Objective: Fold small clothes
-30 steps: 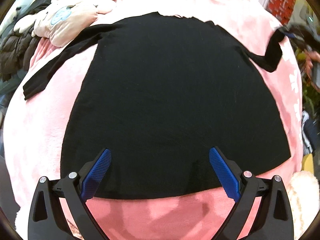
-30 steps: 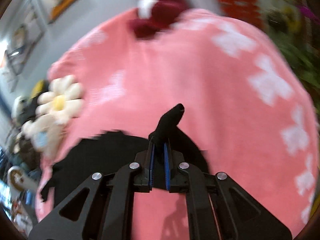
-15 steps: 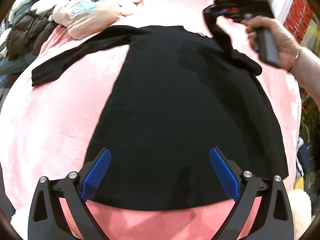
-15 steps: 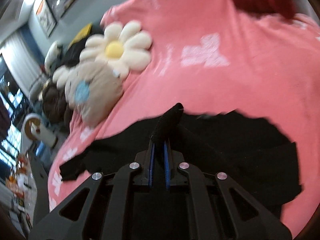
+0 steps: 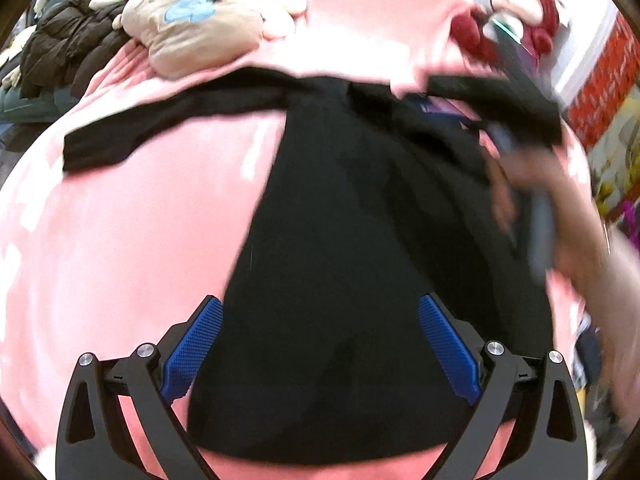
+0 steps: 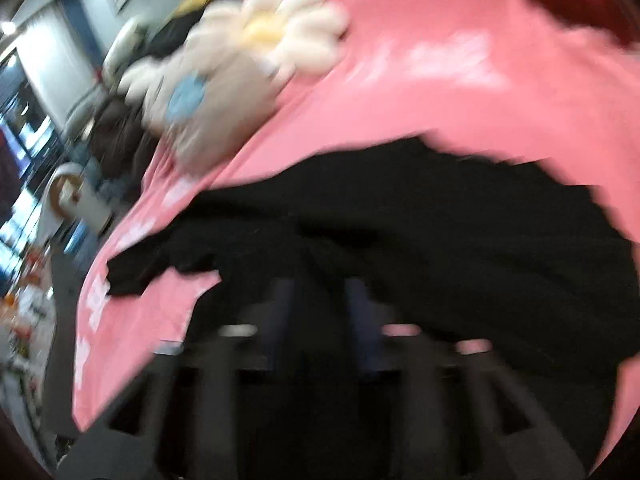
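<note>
A black long-sleeved top [image 5: 360, 240] lies flat on a pink blanket [image 5: 120, 240]. Its left sleeve [image 5: 160, 128] stretches out to the left. Its right sleeve is folded in over the body near the collar. My left gripper [image 5: 320, 344] is open and empty above the top's near hem. My right gripper [image 6: 320, 312] is blurred over the black cloth [image 6: 440, 240]; its blue fingers [image 6: 280, 304] stand a little apart with nothing seen between them. It also shows in the left wrist view [image 5: 492, 100], blurred, above the top's right shoulder.
A beige plush with a blue patch [image 5: 200, 28] and a white flower cushion [image 6: 288, 36] lie at the blanket's far left. A dark jacket [image 5: 68, 48] lies beyond them. A red and white plush [image 5: 520, 12] sits at the far right corner.
My right gripper carried the right sleeve leftward over the top's body, then its jaws parted and the sleeve left them. My left gripper stayed open and shifted left along the hem.
</note>
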Demonstrator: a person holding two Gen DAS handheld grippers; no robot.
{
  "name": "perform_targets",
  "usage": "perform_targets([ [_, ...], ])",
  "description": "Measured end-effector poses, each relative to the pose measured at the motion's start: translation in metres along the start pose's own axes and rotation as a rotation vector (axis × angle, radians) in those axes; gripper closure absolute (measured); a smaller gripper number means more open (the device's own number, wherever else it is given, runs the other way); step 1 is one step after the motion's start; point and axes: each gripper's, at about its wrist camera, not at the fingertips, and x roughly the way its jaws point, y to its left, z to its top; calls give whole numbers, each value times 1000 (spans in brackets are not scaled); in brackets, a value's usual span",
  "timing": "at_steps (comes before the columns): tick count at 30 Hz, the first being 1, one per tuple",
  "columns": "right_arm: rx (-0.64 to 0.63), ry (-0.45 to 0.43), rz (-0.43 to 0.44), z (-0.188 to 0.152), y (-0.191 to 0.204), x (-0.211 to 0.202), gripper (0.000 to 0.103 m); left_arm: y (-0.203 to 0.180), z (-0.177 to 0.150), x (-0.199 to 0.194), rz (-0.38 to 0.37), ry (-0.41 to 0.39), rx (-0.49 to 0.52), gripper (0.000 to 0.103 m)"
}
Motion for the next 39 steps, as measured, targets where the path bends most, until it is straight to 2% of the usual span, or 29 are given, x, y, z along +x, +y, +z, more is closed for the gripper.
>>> perform_targets([
  [2,19,-40,-99,-16,-32,-28,39,-5,33,4,-50,-26,-12,7],
  [4,46,-36,-206,-33,-67,-47,39,-21,82,18,-59,-45,-8,6],
  [5,68,-22,-238,-42,-87,-53,39,-28,102,27,-89,-46,-9,6],
  [9,163,12,-272,-58,-143,-56,39,-56,166,87,-109,33,-51,6],
  [10,171,20,-281,-59,-152,-52,39,-60,174,104,-68,67,-69,6],
  [12,183,34,-271,-59,-165,-39,39,-63,184,143,-66,155,-128,6],
  [13,187,37,-269,-59,-168,-32,39,-63,185,158,-38,208,-163,6],
  [15,210,44,-253,-57,-179,-20,39,-60,182,183,-68,293,-264,6],
  [16,224,47,-240,-56,-183,-16,39,-57,179,192,-68,318,-310,6],
  [17,237,46,-222,-55,-186,-12,39,-56,180,193,-58,290,-343,7],
  [18,241,42,-204,-53,-188,-9,47,-55,182,192,-65,264,-356,9],
  [19,242,39,-185,-51,-190,-8,54,-55,187,193,-87,245,-361,18],
  [20,240,39,-179,-47,-192,-7,72,-56,192,193,-117,235,-358,54],
  [21,237,22,-179,-42,-193,-11,91,-56,199,196,-182,237,-360,98],
  [22,235,-3,-176,-36,-194,-17,92,-54,205,197,-234,242,-385,99],
  [23,230,-59,-178,-29,-195,-33,93,-51,214,191,-265,220,-411,99],
  [24,216,-104,-191,-26,-196,-48,93,-49,225,175,-274,149,-408,99],
  [25,196,-127,-214,-28,-196,-55,93,-49,234,162,-261,93,-374,99],
  [26,156,-103,-265,-35,-199,-52,93,-50,239,156,-236,63,-336,99],
  [28,129,83,-251,-59,-214,-16,93,-47,237,164,-165,91,-265,98],
  [29,136,81,-227,-72,-219,-13,93,-43,227,180,-107,159,-236,98],
  [30,138,49,-228,-72,-220,-21,82,-40,219,191,-93,201,-230,98],
  [31,152,65,-247,-69,-221,-25,73,-37,211,197,-81,227,-227,98],
  [32,182,46,-252,-65,-222,-36,61,-35,204,199,-79,231,-230,98],
  [35,170,-35,-232,-50,-213,-64,59,-28,192,190,-139,223,-287,92],
  [36,159,-39,-219,-44,-209,-66,59,-27,193,189,-140,218,-297,77],
  [37,158,-38,-201,-38,-207,-66,59,-25,198,184,-142,210,-318,67],
  [38,169,-45,-171,-28,-206,-65,59,-26,202,180,-150,199,-341,47],
  [39,186,-63,-143,-18,-206,-65,58,-28,206,178,-162,192,-360,34],
])
